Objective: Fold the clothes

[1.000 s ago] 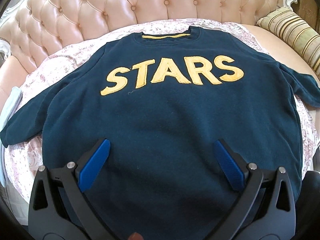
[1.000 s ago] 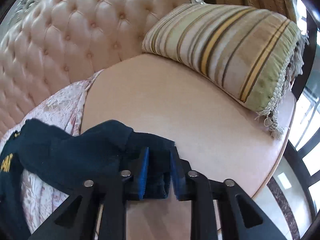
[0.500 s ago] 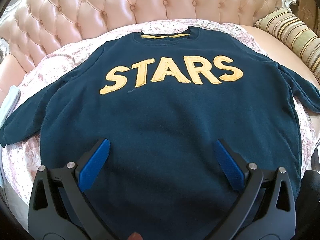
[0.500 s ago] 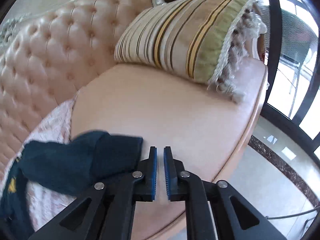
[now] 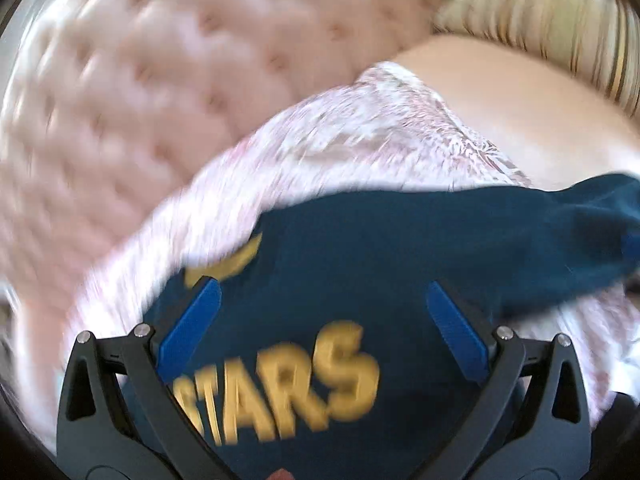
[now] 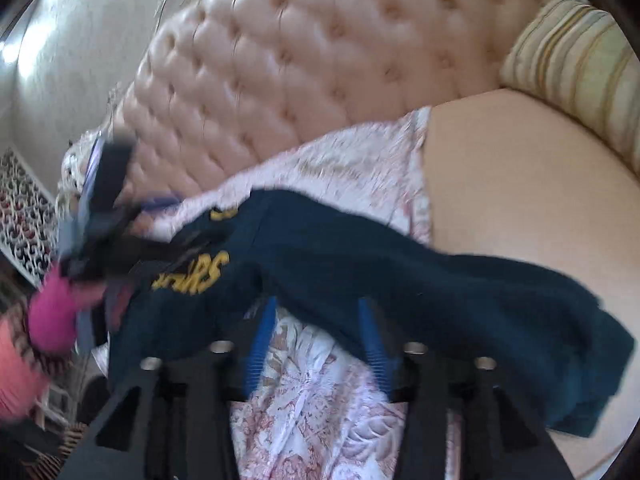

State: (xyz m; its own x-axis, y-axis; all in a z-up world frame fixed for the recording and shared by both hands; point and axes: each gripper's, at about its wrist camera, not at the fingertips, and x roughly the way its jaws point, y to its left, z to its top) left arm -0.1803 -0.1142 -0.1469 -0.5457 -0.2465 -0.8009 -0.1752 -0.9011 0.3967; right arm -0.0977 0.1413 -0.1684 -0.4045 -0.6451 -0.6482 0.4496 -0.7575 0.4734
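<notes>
Sleeve (image 6: 500,320) of sweatshirt (image 5: 320,360) stretches rightward, nearest the right gripper (image 6: 318,344) — just opened, gripping nothing — left gripper (image 5: 324,328) wide open.

Navy STARS sweatshirt (image 5: 360,264) – face-up on bedspread, sleeve out.

Tufted pink headboard (image 6: 304,60), seemingly leather
</notes>
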